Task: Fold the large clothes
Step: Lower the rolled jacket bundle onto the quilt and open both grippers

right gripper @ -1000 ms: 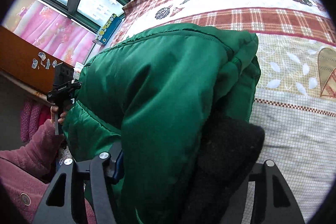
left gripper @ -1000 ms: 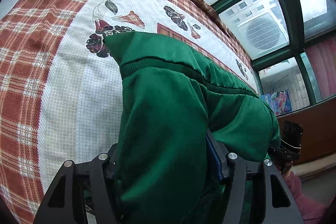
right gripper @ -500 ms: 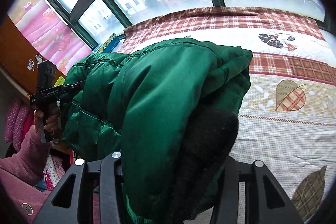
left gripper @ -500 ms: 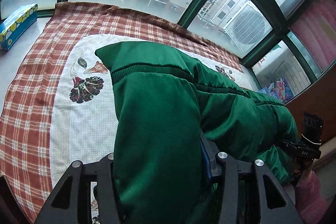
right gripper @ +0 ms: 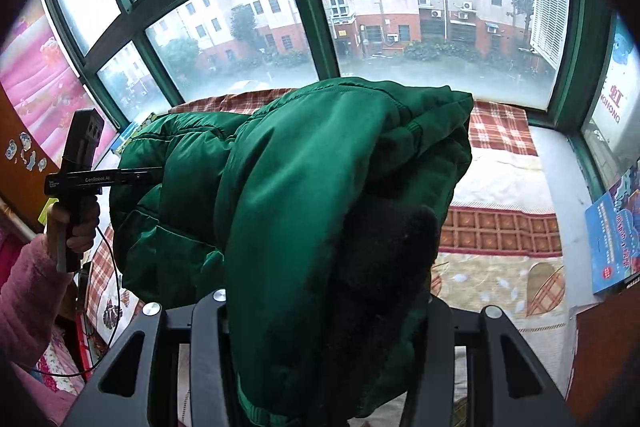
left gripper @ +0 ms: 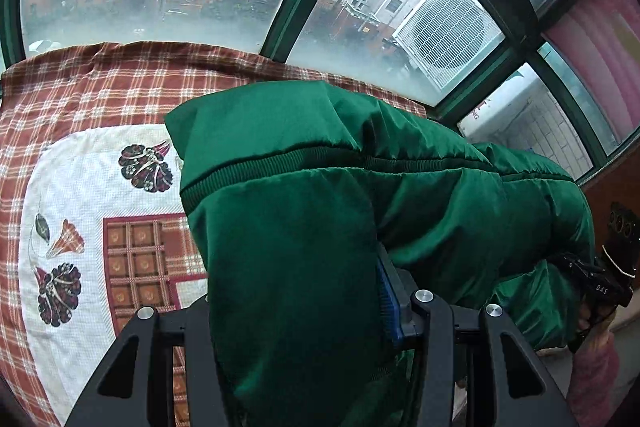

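Both hand-held grippers, left (left gripper: 304, 311) and right (right gripper: 320, 307), are clamping the green jacket (left gripper: 360, 207), hoisting it over the bed (left gripper: 80, 155); next likely needs laying it flat, folded.

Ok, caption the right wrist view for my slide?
Right tongs gripping a bunched green padded jacket above the patterned bedspread.

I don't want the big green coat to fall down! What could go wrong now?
1. The green coat is thick and puffy. The left gripper and right gripper each pinch only one bunched part, so it might slip out.
2. Most of the coat hangs loose between them above the checked bedspread, so it may sag and land crumpled instead of flat.
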Available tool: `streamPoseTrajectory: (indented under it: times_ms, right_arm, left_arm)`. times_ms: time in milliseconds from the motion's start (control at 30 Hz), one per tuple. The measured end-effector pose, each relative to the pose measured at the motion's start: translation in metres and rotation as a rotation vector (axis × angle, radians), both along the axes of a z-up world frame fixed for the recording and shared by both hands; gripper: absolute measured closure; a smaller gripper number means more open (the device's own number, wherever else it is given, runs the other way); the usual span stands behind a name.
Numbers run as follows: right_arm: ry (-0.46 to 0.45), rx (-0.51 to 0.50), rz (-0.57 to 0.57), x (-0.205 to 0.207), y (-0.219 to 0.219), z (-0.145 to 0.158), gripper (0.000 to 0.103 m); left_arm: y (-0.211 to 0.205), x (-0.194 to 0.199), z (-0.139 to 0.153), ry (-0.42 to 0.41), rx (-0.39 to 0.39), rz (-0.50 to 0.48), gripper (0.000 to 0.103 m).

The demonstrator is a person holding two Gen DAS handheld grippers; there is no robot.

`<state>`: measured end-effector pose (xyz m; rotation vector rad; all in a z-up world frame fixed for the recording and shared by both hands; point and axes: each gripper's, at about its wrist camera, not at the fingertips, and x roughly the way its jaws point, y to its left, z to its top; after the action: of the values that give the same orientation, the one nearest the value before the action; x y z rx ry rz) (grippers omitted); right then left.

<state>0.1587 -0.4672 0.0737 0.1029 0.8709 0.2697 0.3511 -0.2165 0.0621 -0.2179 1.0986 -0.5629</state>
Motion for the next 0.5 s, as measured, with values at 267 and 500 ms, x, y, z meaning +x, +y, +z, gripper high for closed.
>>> streamPoseTrajectory:
  times_ms: [267, 500]
  right_arm:
    - [0.036, 0.011, -0.07, 0.052, -0.046, -0.032, 0.052]
    - [0.122, 0.035, -0.116, 0.079, -0.07, -0.08, 0.045]
  left_arm:
    - [-0.064, 0.083, -0.033, 0.04, 0.02, -0.01, 0.051]
    - [-0.077, 0.111, -0.081, 0.064, 0.081, -0.009, 0.051]
